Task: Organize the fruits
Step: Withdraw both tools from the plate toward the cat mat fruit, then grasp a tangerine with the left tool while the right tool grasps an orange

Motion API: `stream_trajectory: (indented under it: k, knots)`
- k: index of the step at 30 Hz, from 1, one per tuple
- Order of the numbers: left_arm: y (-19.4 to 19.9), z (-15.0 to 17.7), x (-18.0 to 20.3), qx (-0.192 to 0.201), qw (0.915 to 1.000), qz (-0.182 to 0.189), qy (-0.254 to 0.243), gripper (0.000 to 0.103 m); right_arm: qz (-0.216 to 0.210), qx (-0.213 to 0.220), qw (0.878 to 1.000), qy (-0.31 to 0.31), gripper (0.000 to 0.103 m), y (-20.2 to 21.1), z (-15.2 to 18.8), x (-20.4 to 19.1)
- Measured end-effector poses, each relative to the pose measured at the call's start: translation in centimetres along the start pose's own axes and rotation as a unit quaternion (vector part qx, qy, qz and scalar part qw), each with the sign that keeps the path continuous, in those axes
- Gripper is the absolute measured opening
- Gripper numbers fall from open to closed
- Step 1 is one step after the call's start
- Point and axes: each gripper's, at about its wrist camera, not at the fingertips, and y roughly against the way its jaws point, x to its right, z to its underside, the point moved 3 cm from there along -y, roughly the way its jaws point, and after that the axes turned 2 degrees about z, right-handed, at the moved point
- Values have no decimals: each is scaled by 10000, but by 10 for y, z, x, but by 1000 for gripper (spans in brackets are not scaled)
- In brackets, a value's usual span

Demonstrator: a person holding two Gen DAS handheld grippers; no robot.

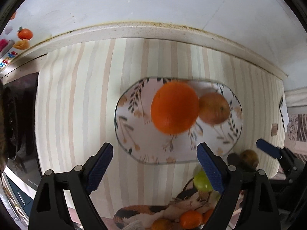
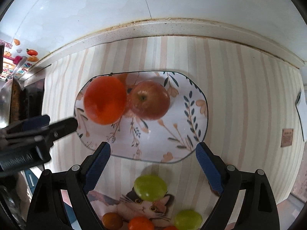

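Observation:
A large orange [image 1: 174, 108] and a reddish apple [image 1: 214, 108] lie touching each other on a floral plate [image 1: 134, 134]. My left gripper [image 1: 155, 164] hangs open above the plate's near edge, nothing between its blue pads. In the right wrist view the orange [image 2: 105, 99] and apple [image 2: 149, 100] rest on the plate [image 2: 163, 134] the same way, and my right gripper [image 2: 153, 163] is open and empty above its near rim. The left gripper [image 2: 59, 123] reaches in from the left beside the orange.
A cat-patterned plate [image 2: 115, 205] nearer to me holds two green fruits [image 2: 150, 189], small oranges [image 2: 141, 224] and a brownish one [image 2: 112, 220]. Both plates sit on a striped mat [image 2: 239, 95]. A raised counter edge [image 2: 172, 28] and white wall run behind; a dark stove [image 1: 21, 115] is left.

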Motion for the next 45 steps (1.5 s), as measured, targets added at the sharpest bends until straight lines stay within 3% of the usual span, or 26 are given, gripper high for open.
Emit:
stream_trajectory:
  k: [12, 20, 24, 31, 37, 45]
  knots:
    - [57, 57, -9, 693, 9974, 186, 3, 89, 80, 584, 9982, -61, 93, 52, 52, -11]
    - [98, 97, -9, 1217, 9924, 117, -124, 89, -89, 1064, 9941, -184, 93, 93, 91, -20]
    - [104, 118, -6, 1276, 9915, 91, -223, 89, -254, 1114, 9930, -314, 93, 101, 117, -18]
    - [61, 167, 2, 704, 9964, 15, -464, 89, -352, 628, 9948, -727, 93, 68, 166, 5]
    - [-22, 217, 16, -462, 9956, 117, -808, 88, -429, -69, 9913, -1241, 93, 21, 214, 35]
    - [-81, 235, 16, -1147, 9910, 407, -557, 82, -535, -469, 9800, -1857, 92, -20, 259, 68]
